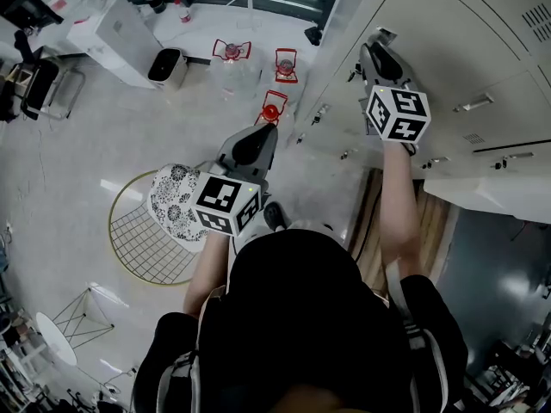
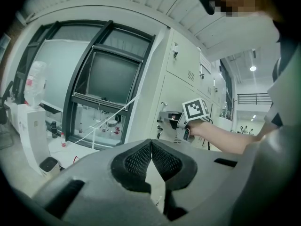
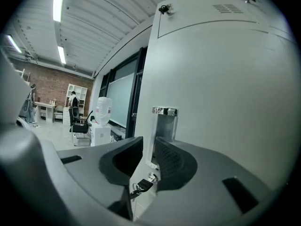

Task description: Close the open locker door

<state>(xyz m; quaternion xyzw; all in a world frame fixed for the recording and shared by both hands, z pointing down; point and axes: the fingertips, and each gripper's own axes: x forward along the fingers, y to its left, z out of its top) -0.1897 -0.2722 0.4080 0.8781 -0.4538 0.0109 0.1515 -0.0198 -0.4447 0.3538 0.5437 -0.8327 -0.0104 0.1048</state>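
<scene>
the right claw (image 3: 146,144) is clenched on the lower end of the chrome handle (image 3: 164,122) of the locker door (image 3: 221,88), one pad on either side of it, close to the door's free edge. the handle's long axis runs upright, rising straight above the claw. the door's face spreads away to the claw's right, and open room shows past the edge to its left. a key (image 3: 142,186) hangs in the lock just below the claw. with the door held in this claw, i judge that closing it calls for a swing of the free edge toward the locker bank. the right forearm (image 1: 400,209) is stretched nearly straight ahead. the left claw (image 2: 151,144) is clenched on nothing, held near the body on a bent arm, well apart from the door.
</scene>
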